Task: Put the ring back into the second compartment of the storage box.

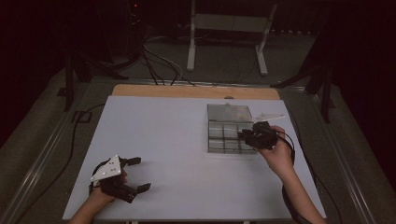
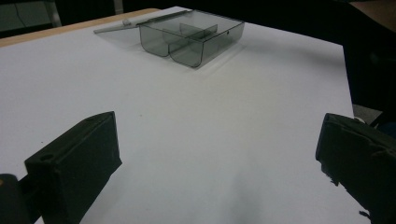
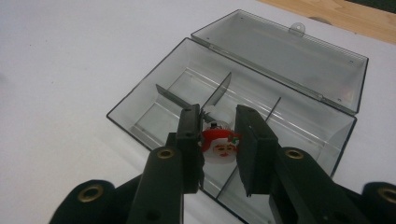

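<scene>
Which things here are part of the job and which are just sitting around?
In the job:
right gripper, shut on the Santa figure
clear compartment box, lid open

Just around:
left gripper, open over the bare white table
metal stand and cables behind

Fig: small Santa figure (image 3: 221, 147), red hat, white beard, upright between right gripper jaws, over box.
Box: clear compartment box (image 1: 229, 135), lid open flat, far-right on table.
</scene>
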Demonstrator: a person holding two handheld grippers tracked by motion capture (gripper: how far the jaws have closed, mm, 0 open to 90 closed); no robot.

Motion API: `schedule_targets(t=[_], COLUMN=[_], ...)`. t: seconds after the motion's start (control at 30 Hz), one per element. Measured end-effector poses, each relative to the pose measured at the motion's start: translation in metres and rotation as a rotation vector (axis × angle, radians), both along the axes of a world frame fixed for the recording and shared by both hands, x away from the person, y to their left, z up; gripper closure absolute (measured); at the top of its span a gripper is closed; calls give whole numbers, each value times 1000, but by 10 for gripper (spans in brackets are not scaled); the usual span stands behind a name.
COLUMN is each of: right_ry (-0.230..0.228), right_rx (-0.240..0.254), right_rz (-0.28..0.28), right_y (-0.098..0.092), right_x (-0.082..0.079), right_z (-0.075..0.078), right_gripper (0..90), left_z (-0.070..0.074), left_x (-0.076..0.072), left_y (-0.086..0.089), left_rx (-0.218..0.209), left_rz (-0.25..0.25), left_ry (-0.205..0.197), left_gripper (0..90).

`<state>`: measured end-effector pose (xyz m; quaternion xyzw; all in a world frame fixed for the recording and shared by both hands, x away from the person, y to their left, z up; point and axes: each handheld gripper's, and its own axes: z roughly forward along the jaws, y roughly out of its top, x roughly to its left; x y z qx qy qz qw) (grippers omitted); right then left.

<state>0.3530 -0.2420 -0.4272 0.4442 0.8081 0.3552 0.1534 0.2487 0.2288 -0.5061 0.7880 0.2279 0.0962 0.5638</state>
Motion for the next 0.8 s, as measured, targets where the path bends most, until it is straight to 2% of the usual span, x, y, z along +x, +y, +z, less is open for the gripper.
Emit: schedule_targets(t=[0.4, 0.8], right_ry=[22, 39], right_rx=[0, -20], right_rz=[-6, -16], right_y=[6, 7], right_x=[17, 33], right_z=[-7, -10], right_gripper=[720, 720], left_z=[0, 0], left_x=[0, 0], left_y=[0, 0], left_rx=[-1, -2], left_rz=[0, 0], left_ry=[1, 3], left_gripper=[9, 8])
